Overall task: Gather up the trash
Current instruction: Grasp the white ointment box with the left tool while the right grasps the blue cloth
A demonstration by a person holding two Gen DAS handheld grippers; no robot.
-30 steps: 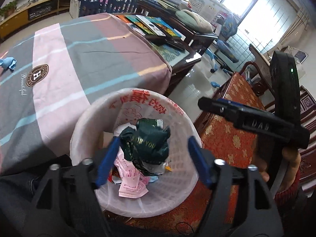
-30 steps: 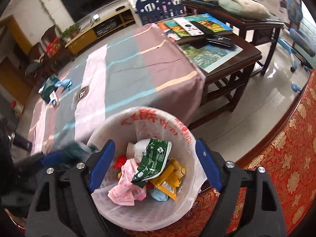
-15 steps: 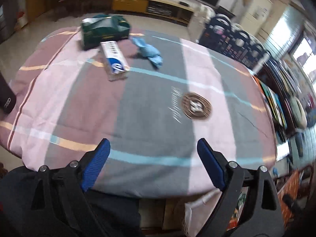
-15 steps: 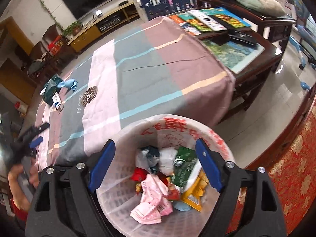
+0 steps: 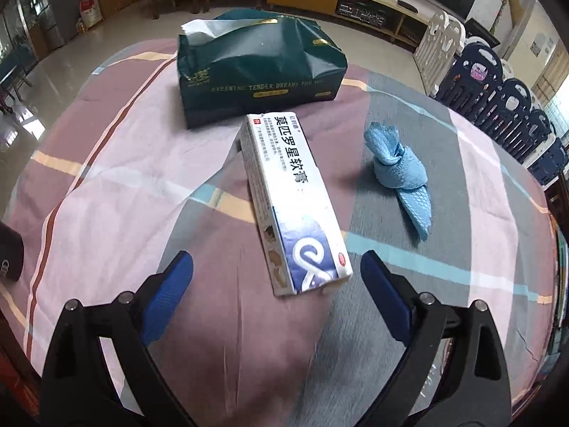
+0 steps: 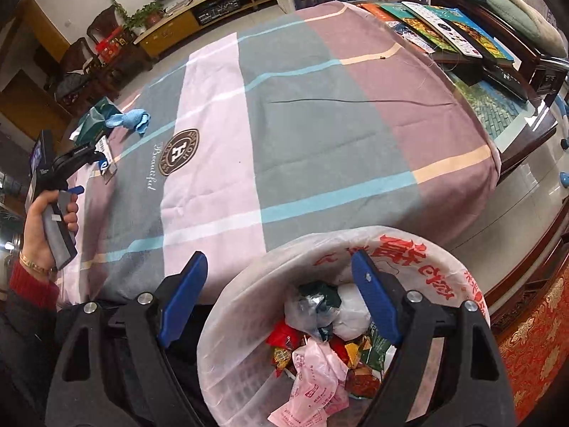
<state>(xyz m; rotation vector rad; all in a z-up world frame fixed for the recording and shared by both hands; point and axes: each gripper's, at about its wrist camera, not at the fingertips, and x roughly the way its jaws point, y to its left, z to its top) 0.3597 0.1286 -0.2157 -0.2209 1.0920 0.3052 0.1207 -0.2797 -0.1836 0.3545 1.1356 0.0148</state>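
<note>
A white and blue ointment box point(image 5: 295, 206) lies on the striped tablecloth point(image 5: 106, 185). My left gripper point(image 5: 275, 263) hovers just short of the box's near end, its jaws opening, nothing between the pads. Beyond the box sit a dark green tissue pack point(image 5: 259, 67) and a crumpled blue cloth point(image 5: 398, 167). My right gripper point(image 6: 279, 259) hangs open and empty over a bin lined with a white bag point(image 6: 419, 252), which holds several wrappers. The right wrist view also shows the left gripper point(image 6: 89, 174) in a hand at the table's far left, by the box point(image 6: 106, 163).
A black object point(image 5: 9, 252) lies at the tablecloth's left edge. Books and a remote point(image 6: 444, 32) cover a dark wooden table beyond the cloth. A blue and white play fence point(image 5: 498, 89) stands behind. A red patterned cushion point(image 6: 533, 348) borders the bin.
My left gripper swung away from the bin, across the table to the ointment box; the dark green wrapper between its fingers now lies in the bin. The right gripper drifted slightly over the bin.
</note>
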